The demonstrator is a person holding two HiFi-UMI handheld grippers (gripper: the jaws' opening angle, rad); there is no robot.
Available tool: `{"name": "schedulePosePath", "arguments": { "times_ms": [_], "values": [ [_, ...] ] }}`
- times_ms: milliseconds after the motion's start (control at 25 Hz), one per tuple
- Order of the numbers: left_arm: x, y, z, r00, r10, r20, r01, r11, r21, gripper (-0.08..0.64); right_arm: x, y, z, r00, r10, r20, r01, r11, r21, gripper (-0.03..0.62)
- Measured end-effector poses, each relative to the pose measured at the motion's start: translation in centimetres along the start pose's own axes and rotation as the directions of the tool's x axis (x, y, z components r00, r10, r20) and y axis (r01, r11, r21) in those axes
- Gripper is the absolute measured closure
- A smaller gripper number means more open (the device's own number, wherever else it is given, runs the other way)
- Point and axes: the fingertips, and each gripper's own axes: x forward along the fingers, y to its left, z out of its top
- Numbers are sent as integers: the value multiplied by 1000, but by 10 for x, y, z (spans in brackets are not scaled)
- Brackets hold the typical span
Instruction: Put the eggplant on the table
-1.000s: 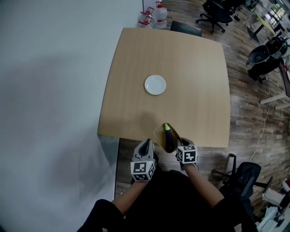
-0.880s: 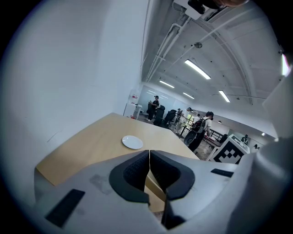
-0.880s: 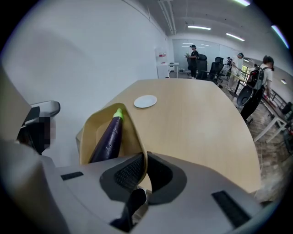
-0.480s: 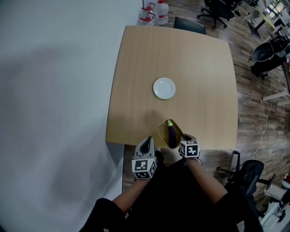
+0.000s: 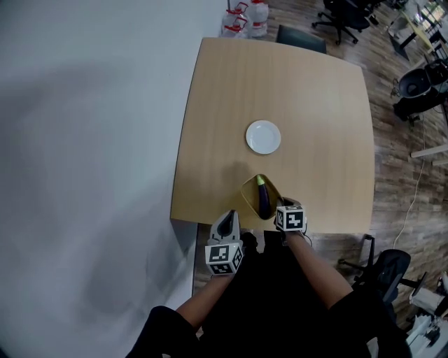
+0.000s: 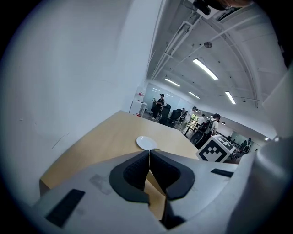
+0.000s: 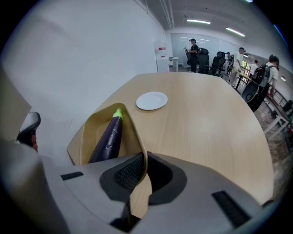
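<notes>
A dark purple eggplant (image 5: 263, 200) with a green stem lies in a tan bowl-like tray (image 5: 247, 193) that hangs over the near edge of the wooden table (image 5: 315, 105). My right gripper (image 5: 279, 207) is shut on the tray's near right rim; in the right gripper view the thin rim (image 7: 137, 137) runs between the pads of that gripper (image 7: 144, 157), and the eggplant (image 7: 107, 139) lies to their left. My left gripper (image 5: 227, 217) hovers just off the table's near edge, left of the tray. In its own view the left gripper (image 6: 149, 153) is shut, with nothing seen held.
A small white plate (image 5: 263, 137) sits mid-table, beyond the tray. A white wall runs along the table's left side. Water bottles (image 5: 245, 17) and a chair (image 5: 302, 36) stand past the far edge. A black office chair (image 5: 385, 269) is at my right on the wooden floor.
Both grippers have moved forward toward the table. The tray with the eggplant now reaches further over the table's near edge. The grip has not changed.
</notes>
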Motion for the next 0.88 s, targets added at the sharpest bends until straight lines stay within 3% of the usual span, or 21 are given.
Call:
{"name": "schedulePosePath", "arguments": {
  "times_ms": [240, 880],
  "values": [
    [5, 34, 12, 994, 102, 27, -101, 994, -48, 541, 26, -2, 16, 1000, 0, -14, 0, 1000, -5, 515],
    [3, 54, 9, 983, 182, 1, -182, 982, -44, 541, 69, 5, 9, 996, 8, -92, -12, 999, -39, 511]
  ]
}}
